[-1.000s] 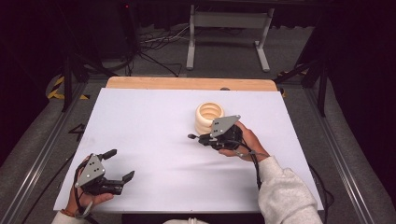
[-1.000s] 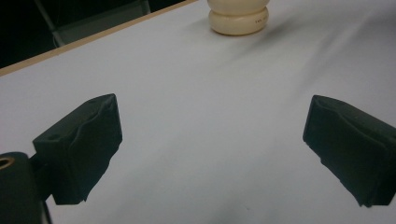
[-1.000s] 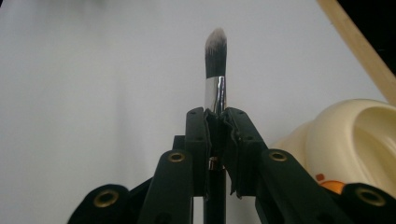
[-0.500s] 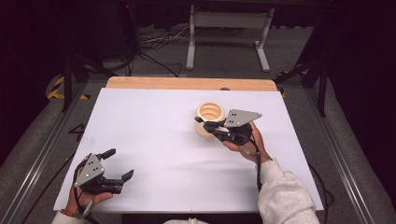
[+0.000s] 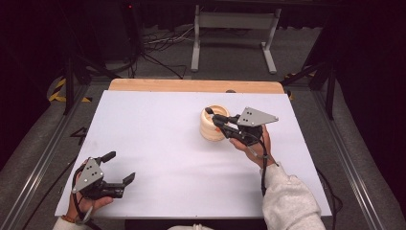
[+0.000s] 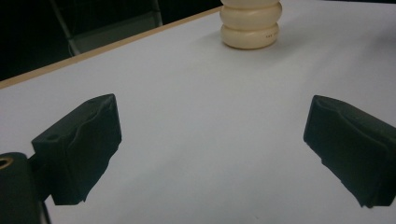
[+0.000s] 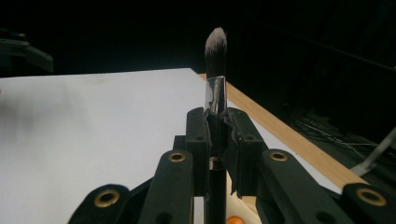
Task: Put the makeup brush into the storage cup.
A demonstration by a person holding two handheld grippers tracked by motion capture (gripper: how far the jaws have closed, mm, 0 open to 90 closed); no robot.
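- Comparing the high view with the earlier pictures, the right gripper [image 5: 216,118] is seen carried from the table's middle up and toward the cream holder [image 5: 212,126], so that its tips now hang over the holder's open top, just right of the frame's centre.
- Judged from this, the brush [image 7: 215,79] is being brought to the holder and is about to be set into its opening; the drop itself is not yet done.
- The right gripper's jaws are closed on the brush: in the right gripper view the handle is clamped between the two black pads at the frame's middle, and the head stands above them.
- The brush is shown with a dark handle, a shiny metal sleeve and a rounded tuft of grey-tipped bristles at the upper middle of that view.
- The left gripper [image 5: 120,167] is kept where it was, at the lower left of the high view, low over the white table [image 5: 153,143]; its jaws are spread wide with nothing between them, as the left gripper view confirms.
- The holder is seen in the left gripper view [image 6: 251,28] at the top, right of centre: a squat, ribbed, cream-coloured pot made of stacked rounded rings, standing upright on the table.
- What lies inside the holder cannot be told.
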